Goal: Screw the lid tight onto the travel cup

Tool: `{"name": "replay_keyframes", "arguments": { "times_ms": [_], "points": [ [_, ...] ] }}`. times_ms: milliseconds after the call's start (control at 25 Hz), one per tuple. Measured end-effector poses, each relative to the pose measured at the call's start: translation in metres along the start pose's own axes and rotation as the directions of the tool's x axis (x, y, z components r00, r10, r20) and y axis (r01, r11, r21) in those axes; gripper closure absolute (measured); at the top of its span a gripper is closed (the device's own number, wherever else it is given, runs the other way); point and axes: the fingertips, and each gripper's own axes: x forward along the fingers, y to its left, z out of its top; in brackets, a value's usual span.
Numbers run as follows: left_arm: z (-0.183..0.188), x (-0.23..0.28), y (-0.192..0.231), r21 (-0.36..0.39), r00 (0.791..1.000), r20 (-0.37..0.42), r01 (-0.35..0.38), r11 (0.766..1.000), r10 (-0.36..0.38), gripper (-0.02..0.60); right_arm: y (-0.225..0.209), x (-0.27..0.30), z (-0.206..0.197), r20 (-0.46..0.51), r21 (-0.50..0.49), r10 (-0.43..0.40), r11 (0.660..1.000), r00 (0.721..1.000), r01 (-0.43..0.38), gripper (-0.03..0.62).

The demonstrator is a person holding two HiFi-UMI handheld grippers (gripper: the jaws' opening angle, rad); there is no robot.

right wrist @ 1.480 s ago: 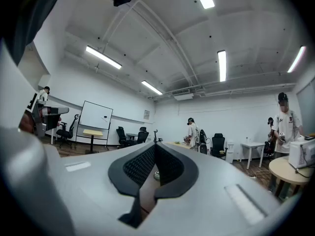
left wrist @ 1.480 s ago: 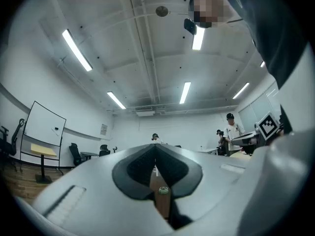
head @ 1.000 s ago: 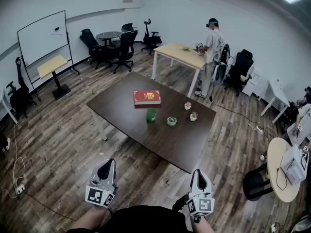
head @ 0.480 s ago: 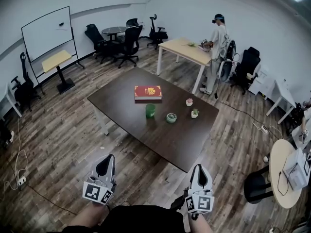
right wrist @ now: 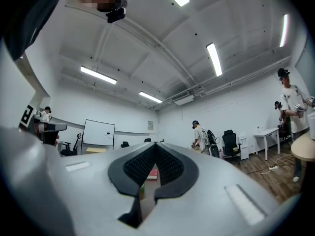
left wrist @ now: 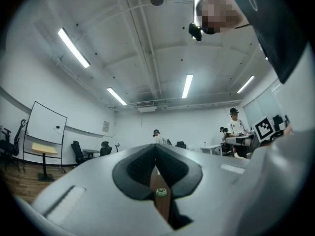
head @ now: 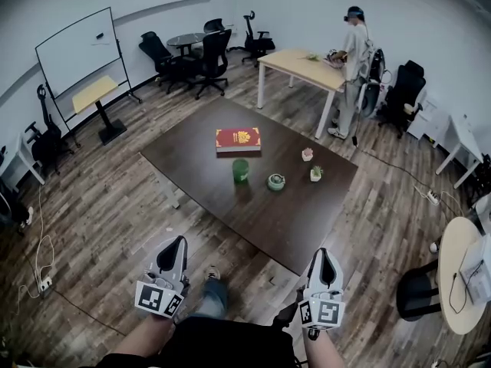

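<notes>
**Left claw** (head: 173, 253): pressed together, nothing between the jaws. It hangs low at the near left of the head view, over the wooden floor (head: 115, 205), well short of the worktop (head: 291, 221).

**Right claw** (head: 325, 265): pressed together, also carrying nothing. It hangs over the floor just off the worktop's near corner.

**Travel cup** (head: 241, 170): green, upright, no lid on. It stands about mid-worktop, apart from everything around it.

**Lid** (head: 275, 181): a pale green disc lying flat on the worktop. It is near the cup, on the side toward the right-hand edge, and does not touch it.

**Red book** (head: 238, 139): lying flat beyond the cup, toward the far edge.

**Two small pots** (head: 308, 154) (head: 316, 174): standing near the right-hand edge, past the lid.

**Other person** (head: 355, 52): standing at a light-coloured table (head: 303, 66) beyond the worktop, taking no part.

**Change over the last second:**
- The whole room has slid in the head view.
- The worktop now sits a little nearer and fuller in the frame.
- A jeans leg and shoe (head: 212, 274) have appeared between the two claws.
- Both claws have stayed closed throughout.
- The cup, lid, book and pots lie in the same arrangement as before.

**Meaning for the task:** this reads as a walk-up toward the worktop, and no handling has begun. The cup is still to be steadied. The lid is still to be picked up, seated on the rim and turned down tight. Both claws must open before either item can be taken.
</notes>
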Motion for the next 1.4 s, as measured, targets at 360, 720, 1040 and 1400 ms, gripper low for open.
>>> {"name": "replay_keyframes", "arguments": {
  "times_ms": [360, 720, 1040, 1400],
  "points": [
    [-0.035, 0.119, 0.065, -0.071, 0.995, 0.043, 0.096, 0.993, -0.093, 0.581, -0.004, 0.106, -0.004, 0.005, -0.072, -0.07, 0.995, 0.998, 0.07, 0.585],
    [-0.063, 0.254, 0.15, -0.118, 0.977, 0.076, 0.209, 0.971, -0.201, 0.581, -0.005, 0.235, -0.012, -0.023, -0.073, -0.164, 0.984, 0.986, 0.162, 0.585],
    [-0.095, 0.323, 0.178, -0.16, 0.969, 0.064, 0.244, 0.956, -0.237, 0.581, -0.012, 0.296, -0.022, -0.052, -0.11, -0.206, 0.974, 0.977, 0.2, 0.585],
    [-0.094, 0.353, 0.172, -0.136, 0.978, 0.068, 0.205, 0.969, -0.198, 0.581, -0.022, 0.33, -0.035, -0.072, -0.082, -0.134, 0.988, 0.988, 0.128, 0.585]
  ]
}}
